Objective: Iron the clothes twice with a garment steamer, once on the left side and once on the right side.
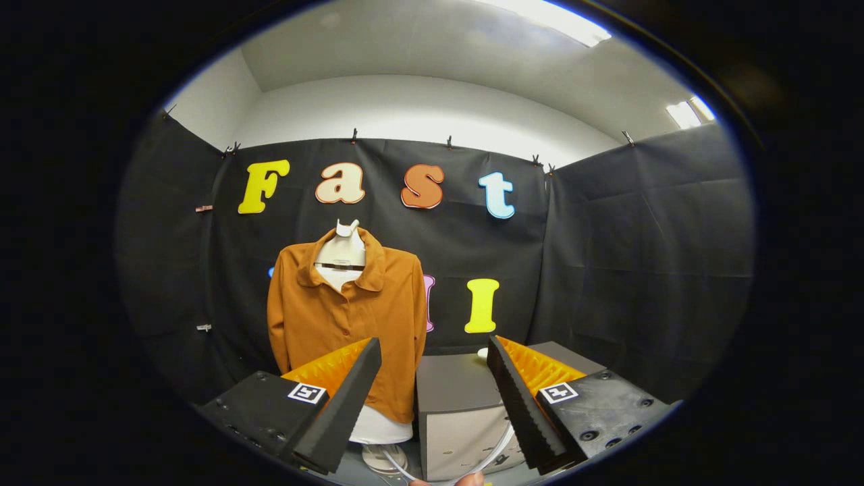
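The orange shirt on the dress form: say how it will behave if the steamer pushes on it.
The orange shirt hangs loose on the dress form, so it will probably give and swing. Thin cloth; likely light and floppy. The gripper is open, well short of it.

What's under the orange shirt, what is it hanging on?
The orange shirt sits on a white mannequin torso: its neck shows at the collar, its lower end below the hem, above a round base. The shirt covers the rest. The hand-held gripper is open, holding nothing.

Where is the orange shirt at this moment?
The orange shirt hangs on a white mannequin beyond the open gripper, ahead of its left finger, beside a grey box.
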